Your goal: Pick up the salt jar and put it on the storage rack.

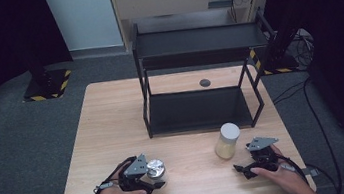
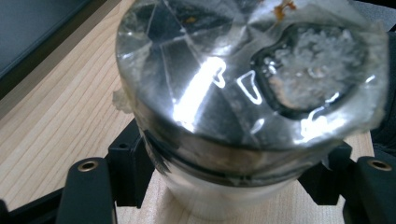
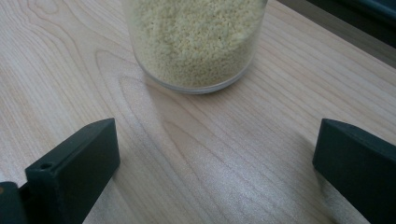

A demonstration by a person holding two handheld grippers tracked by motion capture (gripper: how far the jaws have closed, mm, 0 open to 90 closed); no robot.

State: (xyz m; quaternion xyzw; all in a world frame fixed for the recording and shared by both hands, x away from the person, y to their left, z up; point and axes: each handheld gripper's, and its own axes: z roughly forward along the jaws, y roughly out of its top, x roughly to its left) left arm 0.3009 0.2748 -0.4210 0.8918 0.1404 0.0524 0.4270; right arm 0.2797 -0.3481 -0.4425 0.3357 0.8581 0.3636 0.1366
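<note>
Desk [image 1: 114,135] of pale wood carries a black 2-tier shelf [image 1: 194,48] at its far side. We see a clear jar of yellow grains [image 1: 227,141] with a white lid upright near the front right, the right gripper [image 1: 258,159] just beside it, fingers spread apart and empty. At front left, the left gripper [image 1: 151,176] has its fingers clenched around the shiny foil-topped jar [image 2: 243,102], which stands on the desk
</note>
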